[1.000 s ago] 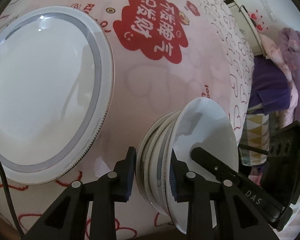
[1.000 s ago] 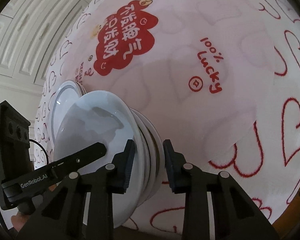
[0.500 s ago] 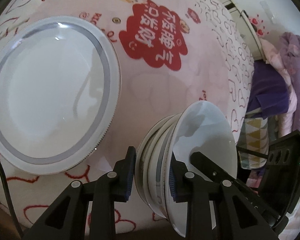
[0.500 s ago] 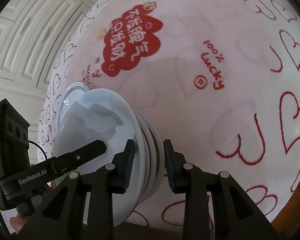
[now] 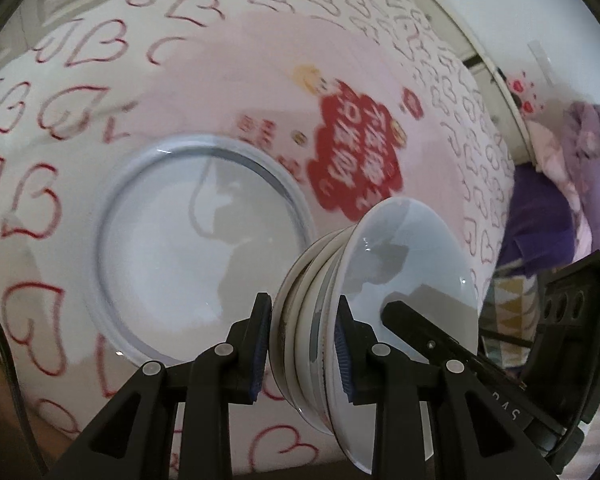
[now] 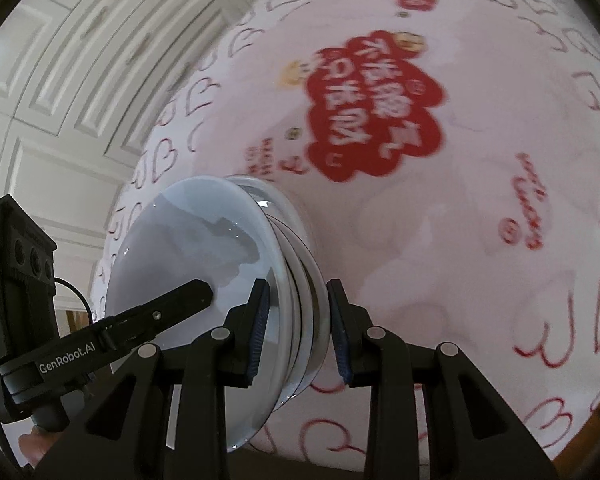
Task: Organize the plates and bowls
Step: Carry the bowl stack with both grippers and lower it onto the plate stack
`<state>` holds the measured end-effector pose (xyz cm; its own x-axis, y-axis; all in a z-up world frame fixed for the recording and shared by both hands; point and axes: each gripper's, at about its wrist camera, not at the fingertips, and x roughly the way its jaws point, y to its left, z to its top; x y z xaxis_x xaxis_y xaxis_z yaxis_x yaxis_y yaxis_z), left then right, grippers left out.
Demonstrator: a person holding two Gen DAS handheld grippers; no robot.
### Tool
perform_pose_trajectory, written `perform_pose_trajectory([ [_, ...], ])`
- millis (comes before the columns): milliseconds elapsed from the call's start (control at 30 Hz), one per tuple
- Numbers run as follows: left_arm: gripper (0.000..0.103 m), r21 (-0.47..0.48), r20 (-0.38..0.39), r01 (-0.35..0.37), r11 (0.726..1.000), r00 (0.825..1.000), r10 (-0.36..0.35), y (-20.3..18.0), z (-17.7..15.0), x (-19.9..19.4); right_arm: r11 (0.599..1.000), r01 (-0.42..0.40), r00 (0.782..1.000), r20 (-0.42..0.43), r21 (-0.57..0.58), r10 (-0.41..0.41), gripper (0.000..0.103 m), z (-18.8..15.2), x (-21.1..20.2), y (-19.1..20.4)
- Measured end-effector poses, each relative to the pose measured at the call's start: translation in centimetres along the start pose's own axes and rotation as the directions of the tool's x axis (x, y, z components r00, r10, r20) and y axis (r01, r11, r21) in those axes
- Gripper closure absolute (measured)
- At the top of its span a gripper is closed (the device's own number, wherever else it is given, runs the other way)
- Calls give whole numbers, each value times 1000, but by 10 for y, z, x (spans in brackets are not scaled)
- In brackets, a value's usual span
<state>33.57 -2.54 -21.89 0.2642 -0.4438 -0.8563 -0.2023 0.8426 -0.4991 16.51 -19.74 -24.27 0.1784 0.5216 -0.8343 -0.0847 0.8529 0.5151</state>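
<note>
A stack of white bowls [image 5: 380,280] is held up on edge above a pink heart-printed tablecloth [image 5: 100,80], gripped from both sides. The left hand-held gripper [image 5: 300,344] clamps the stack's rims between its blue-padded fingers, and the right hand-held gripper [image 6: 296,332] pinches the same stack [image 6: 204,264] from the opposite side. Beside the stack, nearer the bench's left edge in the left wrist view, a large white plate [image 5: 180,252] with a grey ring lies flat on the cloth. A red printed patch [image 6: 372,112] sits towards the bench's middle.
</note>
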Motion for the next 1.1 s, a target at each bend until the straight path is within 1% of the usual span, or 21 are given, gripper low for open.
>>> perform_pose_trajectory([
  [233, 79, -39, 15, -26, 999, 1000, 27, 37, 12, -22, 1000, -19, 999, -39, -20, 19, 73, 15, 36, 32],
  [400, 80, -68, 9, -40, 997, 999, 40, 60, 17, -22, 1000, -13, 997, -71, -27, 11, 73, 18, 61, 44],
  [567, 80, -81, -7, -35, 996, 999, 34, 76, 21, -15, 999, 2, 996, -93, -33, -5, 73, 19, 76, 48],
  [700, 79, -85, -12, -31, 996, 999, 30, 82, 23, -10, 999, 12, 995, -100, -33, -15, 73, 20, 83, 48],
  [1000, 79, -74, -4, -22, 997, 1000, 22, 81, 24, -1, 999, 12, 995, -101, -34, -15, 73, 23, 84, 49],
  [1100, 78, -63, -13, -22, 998, 1000, 21, 79, 22, 1, 999, 18, 995, -102, -28, -20, 70, 21, 85, 46],
])
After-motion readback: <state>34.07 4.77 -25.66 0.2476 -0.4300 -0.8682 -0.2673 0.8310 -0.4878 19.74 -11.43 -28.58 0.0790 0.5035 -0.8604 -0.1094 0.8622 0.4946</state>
